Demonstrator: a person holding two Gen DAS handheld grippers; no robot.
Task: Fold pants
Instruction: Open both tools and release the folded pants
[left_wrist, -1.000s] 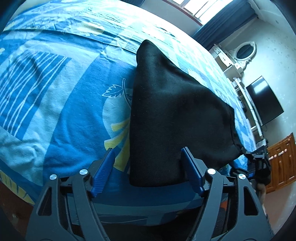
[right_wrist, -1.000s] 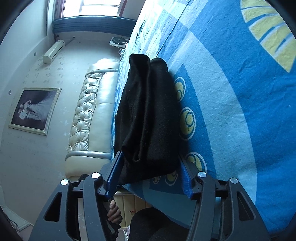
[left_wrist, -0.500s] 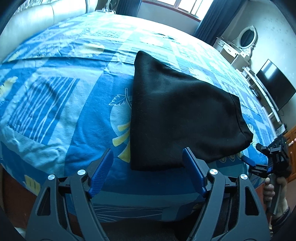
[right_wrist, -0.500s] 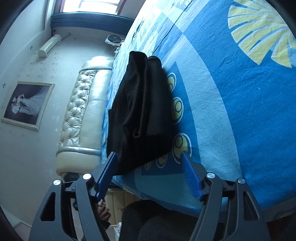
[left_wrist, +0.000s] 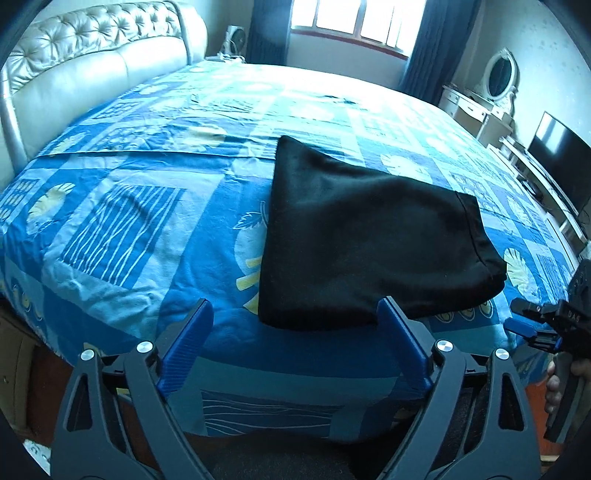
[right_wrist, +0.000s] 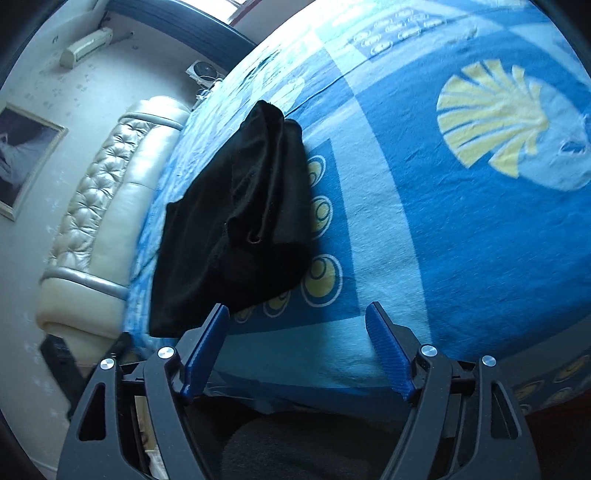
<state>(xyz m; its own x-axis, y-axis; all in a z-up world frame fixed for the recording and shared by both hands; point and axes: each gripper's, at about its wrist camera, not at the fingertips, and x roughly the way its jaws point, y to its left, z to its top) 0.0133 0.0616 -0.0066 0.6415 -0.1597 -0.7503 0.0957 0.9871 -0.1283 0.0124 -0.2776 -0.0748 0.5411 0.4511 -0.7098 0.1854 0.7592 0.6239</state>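
Holding both grippers spread and empty, left gripper (left_wrist: 295, 332) and right gripper (right_wrist: 297, 332), we see folded black fabric pants (left_wrist: 362, 243) just ahead on the blue patterned bedsheet (left_wrist: 147, 221).

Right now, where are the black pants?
The folded black pants lie on the blue patterned bedspread near the bed's front edge, just beyond the open left hand-held gripper; in the right wrist view they sit left of centre, toward the tufted headboard.
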